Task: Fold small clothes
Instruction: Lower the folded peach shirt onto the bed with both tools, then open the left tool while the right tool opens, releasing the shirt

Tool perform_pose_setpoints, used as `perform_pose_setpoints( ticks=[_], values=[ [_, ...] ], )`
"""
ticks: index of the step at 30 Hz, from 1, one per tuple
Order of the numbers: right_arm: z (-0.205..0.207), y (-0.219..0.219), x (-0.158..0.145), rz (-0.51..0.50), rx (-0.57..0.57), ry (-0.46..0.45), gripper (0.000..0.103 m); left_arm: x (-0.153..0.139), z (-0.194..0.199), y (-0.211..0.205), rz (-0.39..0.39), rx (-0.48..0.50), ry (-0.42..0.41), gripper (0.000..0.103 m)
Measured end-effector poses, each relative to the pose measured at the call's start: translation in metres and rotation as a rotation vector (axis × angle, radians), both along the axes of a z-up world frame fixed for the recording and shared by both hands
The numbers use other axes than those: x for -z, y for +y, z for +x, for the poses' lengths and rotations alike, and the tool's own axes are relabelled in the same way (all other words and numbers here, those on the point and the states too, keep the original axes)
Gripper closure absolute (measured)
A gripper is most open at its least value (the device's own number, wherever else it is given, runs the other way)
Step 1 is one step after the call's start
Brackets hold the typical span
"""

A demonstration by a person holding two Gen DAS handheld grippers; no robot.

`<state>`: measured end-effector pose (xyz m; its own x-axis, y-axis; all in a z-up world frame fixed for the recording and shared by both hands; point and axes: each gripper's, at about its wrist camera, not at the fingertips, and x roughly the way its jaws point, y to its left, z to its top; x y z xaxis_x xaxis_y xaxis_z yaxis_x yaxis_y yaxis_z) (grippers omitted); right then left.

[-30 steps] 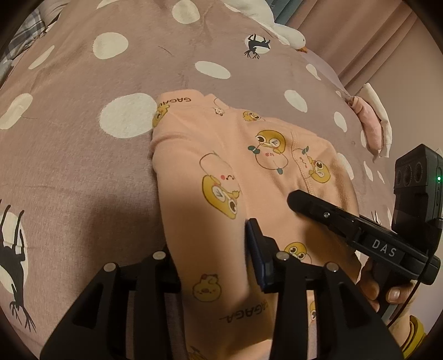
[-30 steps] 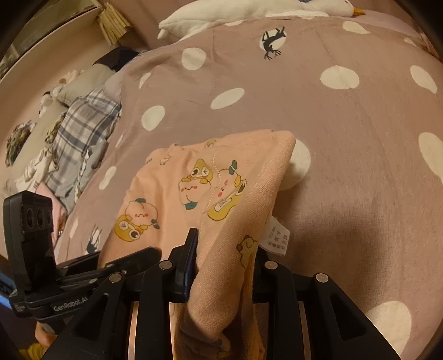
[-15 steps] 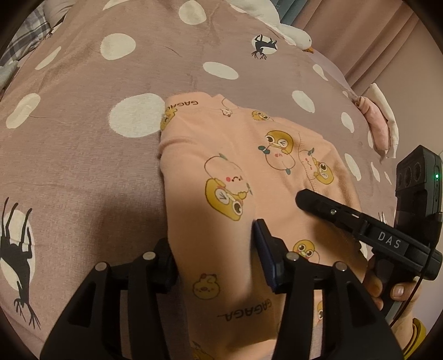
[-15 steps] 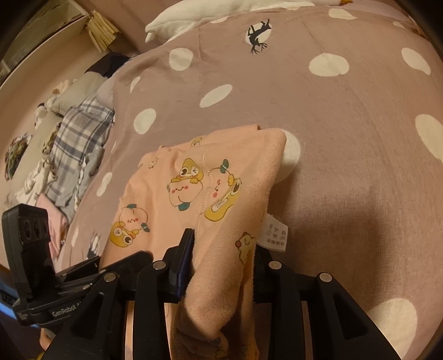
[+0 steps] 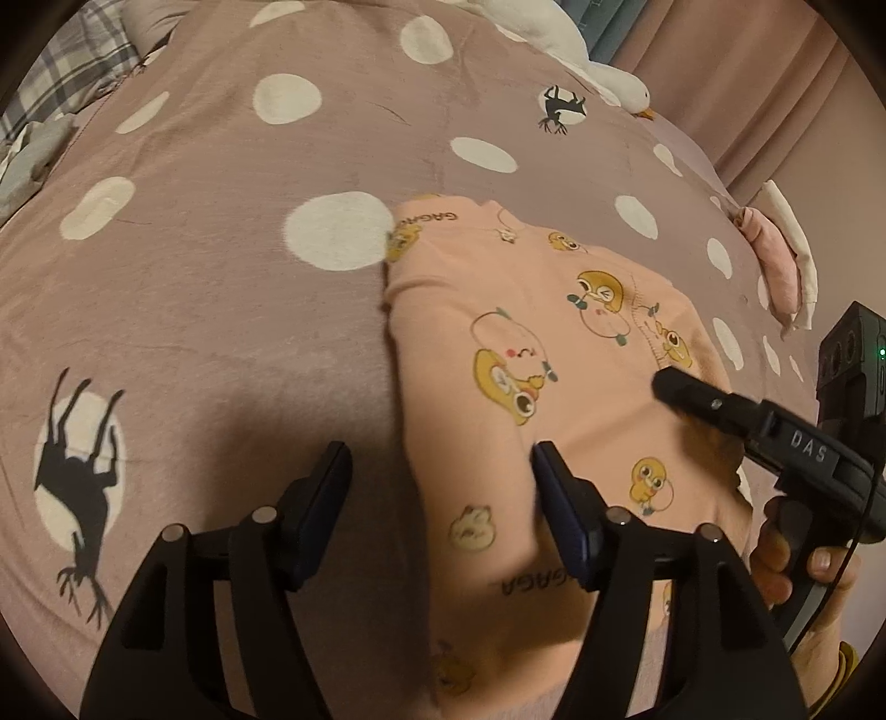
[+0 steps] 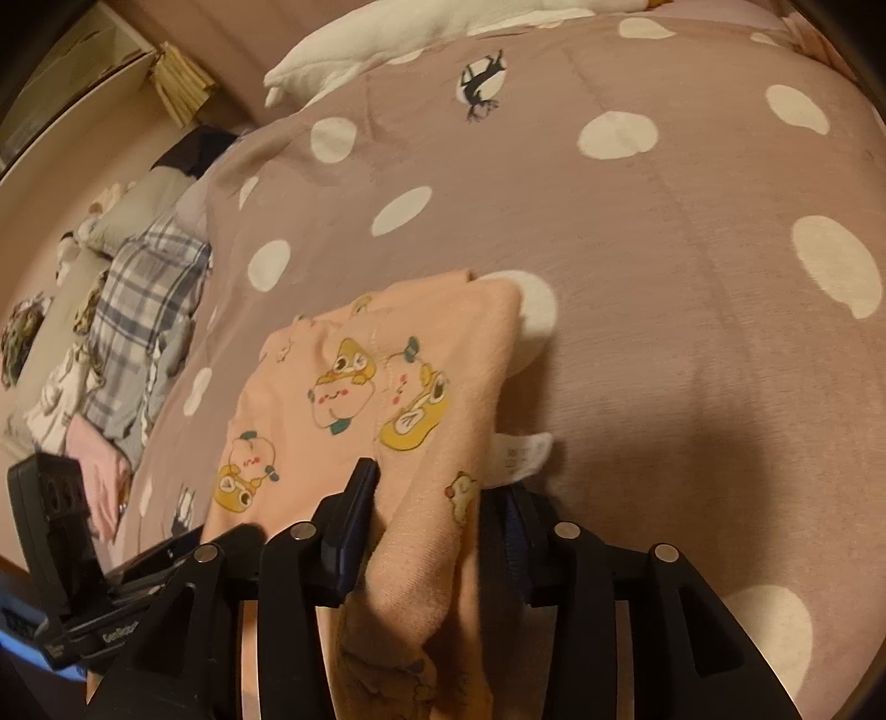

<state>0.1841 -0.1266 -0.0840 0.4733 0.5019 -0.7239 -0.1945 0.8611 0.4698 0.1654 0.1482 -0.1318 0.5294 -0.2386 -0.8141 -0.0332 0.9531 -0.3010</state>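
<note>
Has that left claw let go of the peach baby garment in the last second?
Yes. The left gripper has opened: its jaws, shut on the peach garment before, now stand wide, the left one out over the polka-dot blanket.

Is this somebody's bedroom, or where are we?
Most likely a bedroom. A mauve bedspread with white polka dots covers what looks like a bed, a white pillow lies at its far end, and pink curtains hang beside it. A peach duck-print child's garment lies on top.
</note>
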Motion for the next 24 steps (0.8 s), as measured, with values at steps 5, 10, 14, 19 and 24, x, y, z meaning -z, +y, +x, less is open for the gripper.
perform_pose_setpoints(
  ticks=[5, 10, 14, 19, 24],
  values=[
    [-0.007, -0.010, -0.026, -0.098, 0.075, -0.114, 0.062, -0.016, -0.019, 0.016, 0.015, -0.018, -0.060, 0.039],
    [-0.012, -0.008, -0.054, -0.088, -0.008, -0.224, 0.062, -0.033, -0.028, 0.018, -0.005, -0.003, -0.130, 0.061],
    [-0.009, 0.020, -0.051, -0.111, -0.144, -0.221, 0.079, -0.038, -0.023, -0.002, -0.026, 0.061, -0.149, 0.076],
    [0.016, 0.047, -0.021, -0.229, -0.186, -0.136, 0.084, -0.022, -0.014, -0.026, -0.026, 0.141, -0.102, 0.077],
    [0.042, 0.032, 0.001, -0.251, -0.088, -0.072, 0.097, -0.003, -0.005, -0.021, -0.067, 0.138, -0.028, 0.077]
  ],
)
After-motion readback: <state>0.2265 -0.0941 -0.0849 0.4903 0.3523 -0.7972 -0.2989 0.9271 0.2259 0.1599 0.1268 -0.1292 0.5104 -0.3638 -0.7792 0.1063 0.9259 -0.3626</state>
